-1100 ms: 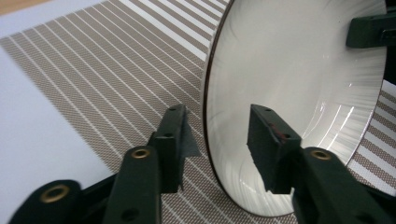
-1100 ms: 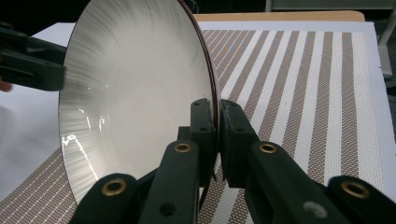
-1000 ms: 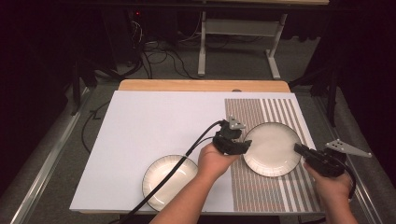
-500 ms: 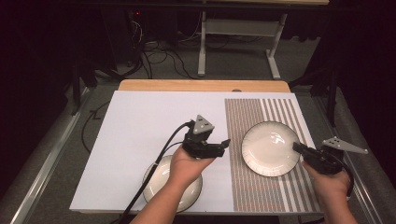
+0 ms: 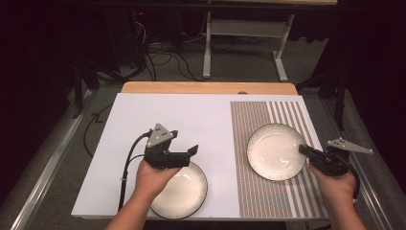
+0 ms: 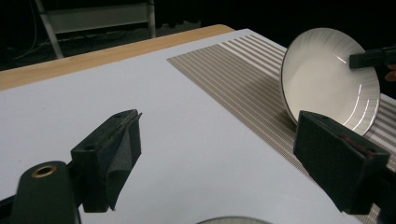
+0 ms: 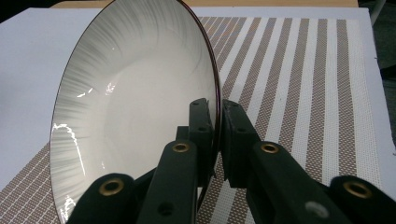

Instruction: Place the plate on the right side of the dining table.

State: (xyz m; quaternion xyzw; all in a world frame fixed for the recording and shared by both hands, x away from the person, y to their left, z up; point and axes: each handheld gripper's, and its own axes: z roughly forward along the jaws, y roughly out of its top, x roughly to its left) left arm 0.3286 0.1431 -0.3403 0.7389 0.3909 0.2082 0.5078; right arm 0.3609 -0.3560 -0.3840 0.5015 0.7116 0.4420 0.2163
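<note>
White sheeting covers the surface, with a striped mat at its right. One plate sits on the mat, right gripper fingers clamped on its rim; rigid, glossy, likely breakable. Another plate lies near the front edge under the left gripper, fingers apart. Open room lies behind.

A wooden table carries a white sheet over most of its top, leaving bare wood along the far edge. A brown-and-white striped placemat covers the right part. One dark-rimmed white plate lies on the sheet near the front edge; another plate sits on the placemat.
</note>
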